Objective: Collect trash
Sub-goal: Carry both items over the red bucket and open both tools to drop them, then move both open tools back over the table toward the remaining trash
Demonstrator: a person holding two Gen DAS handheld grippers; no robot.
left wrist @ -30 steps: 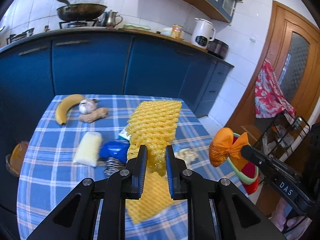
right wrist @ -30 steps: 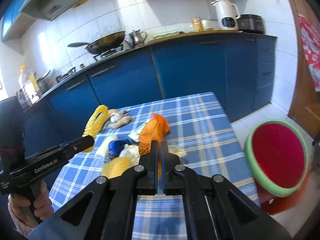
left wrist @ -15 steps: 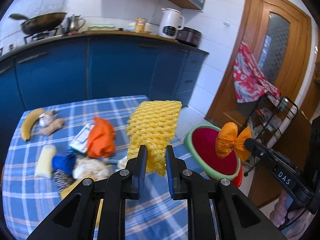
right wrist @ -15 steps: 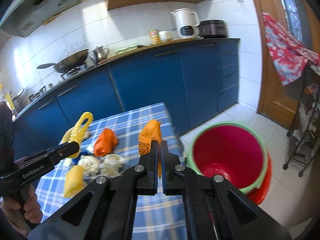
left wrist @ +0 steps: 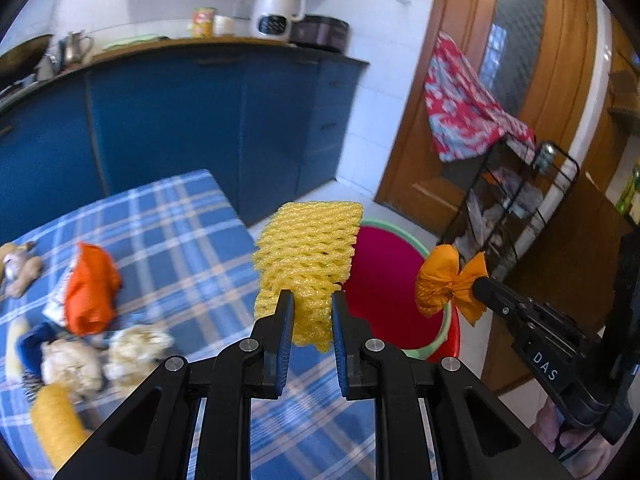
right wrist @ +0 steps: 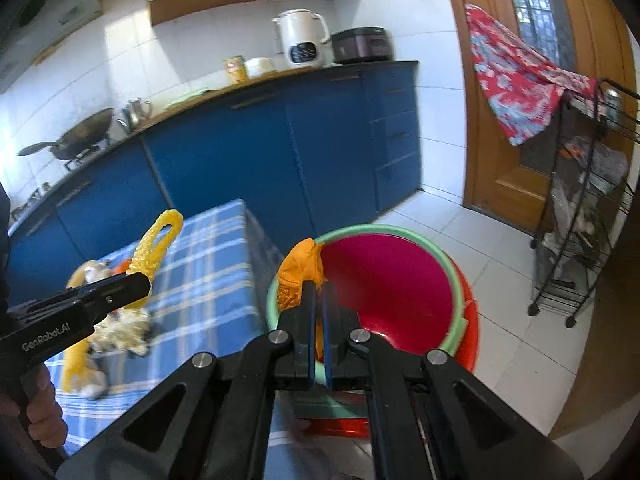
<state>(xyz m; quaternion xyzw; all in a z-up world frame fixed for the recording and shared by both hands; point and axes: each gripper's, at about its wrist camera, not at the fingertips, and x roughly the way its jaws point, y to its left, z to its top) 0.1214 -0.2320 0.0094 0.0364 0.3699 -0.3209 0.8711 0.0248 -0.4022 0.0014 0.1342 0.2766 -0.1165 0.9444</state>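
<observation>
Beside the table, both grippers hover near the red bin (right wrist: 384,280). Left gripper (left wrist: 307,312) pinches a yellow foam net (left wrist: 308,244); right gripper (right wrist: 316,300) clamps an orange bag (right wrist: 300,268) over the rim. Released too early, the light net could drift and land on the floor.

this is a kitchen in a home. blue cupboards (right wrist: 280,152) run across the middle of the right wrist picture, with a white kettle (right wrist: 303,40) and a dark cooker pot (right wrist: 362,45) on top. a wok (right wrist: 80,134) sits on a stove at the left. a table with a blue checked cloth (left wrist: 180,236) stands lower left, and a wooden door (left wrist: 508,92) is on the right.
</observation>
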